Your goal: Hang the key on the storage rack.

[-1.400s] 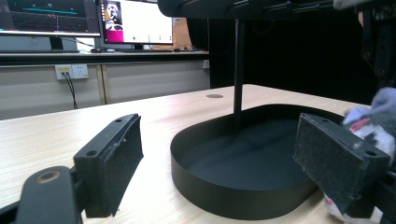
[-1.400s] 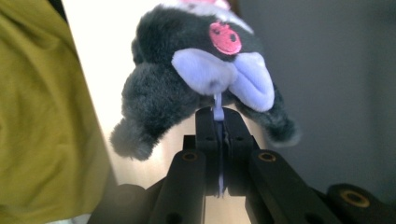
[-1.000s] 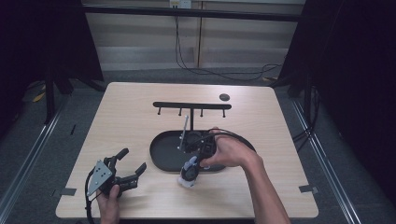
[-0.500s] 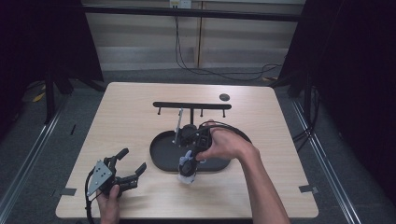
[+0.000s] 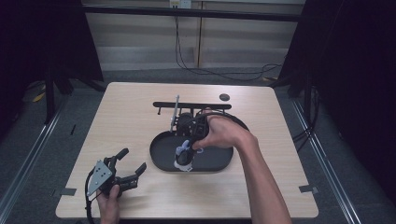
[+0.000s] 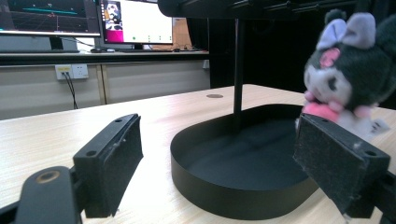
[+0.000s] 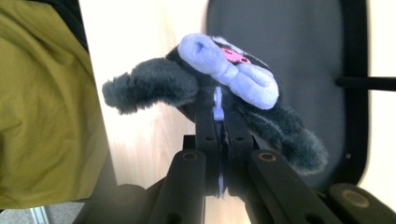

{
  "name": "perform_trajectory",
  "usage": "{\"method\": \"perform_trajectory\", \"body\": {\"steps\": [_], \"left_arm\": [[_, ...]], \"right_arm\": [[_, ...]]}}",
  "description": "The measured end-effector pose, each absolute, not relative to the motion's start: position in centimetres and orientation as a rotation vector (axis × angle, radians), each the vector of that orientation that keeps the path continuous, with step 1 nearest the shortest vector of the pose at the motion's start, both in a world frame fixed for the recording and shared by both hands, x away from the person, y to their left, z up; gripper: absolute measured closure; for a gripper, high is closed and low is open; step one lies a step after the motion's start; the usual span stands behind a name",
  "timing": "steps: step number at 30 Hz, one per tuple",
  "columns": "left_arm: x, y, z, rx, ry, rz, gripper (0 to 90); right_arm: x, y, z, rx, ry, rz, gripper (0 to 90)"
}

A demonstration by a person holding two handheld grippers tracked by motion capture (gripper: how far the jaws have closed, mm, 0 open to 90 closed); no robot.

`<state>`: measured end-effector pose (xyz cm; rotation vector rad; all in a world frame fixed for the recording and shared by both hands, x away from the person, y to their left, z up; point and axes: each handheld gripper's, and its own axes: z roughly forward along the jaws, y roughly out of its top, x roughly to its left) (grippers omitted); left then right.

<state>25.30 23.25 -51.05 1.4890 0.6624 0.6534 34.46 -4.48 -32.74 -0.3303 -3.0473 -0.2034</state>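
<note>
Two jaws of the right gripper (image 7: 218,109) pinch the plush toy's (image 5: 183,156) lilac hang tab, dangling it over the black tray's (image 5: 161,158) near rim. Lift steadily toward the hook rack (image 5: 191,105) at twelve o'clock, avoiding swing. Left gripper (image 5: 131,165) rests agape at seven o'clock.

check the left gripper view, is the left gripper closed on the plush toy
No, the left gripper stands wide open with bare table between its jaws, and the plush toy hangs apart beyond the black tray.

left gripper (image 5: 127,169): black, grey three-cornered plate, trailing cable | right gripper (image 7: 218,122): black jaws, brass-coloured screws | forearms: bare, no sleeves
</note>
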Motion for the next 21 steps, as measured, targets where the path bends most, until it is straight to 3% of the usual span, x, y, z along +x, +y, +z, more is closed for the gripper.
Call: {"method": "perform_trajectory", "body": {"steps": [21], "left_arm": [[25.3, 23.2, -51.1, 1.488, 0.661, 0.655, 15.2]], "right_arm": [[39.2, -5.8, -30.9, -0.459, -3.014, -0.19, 86.9]]}}
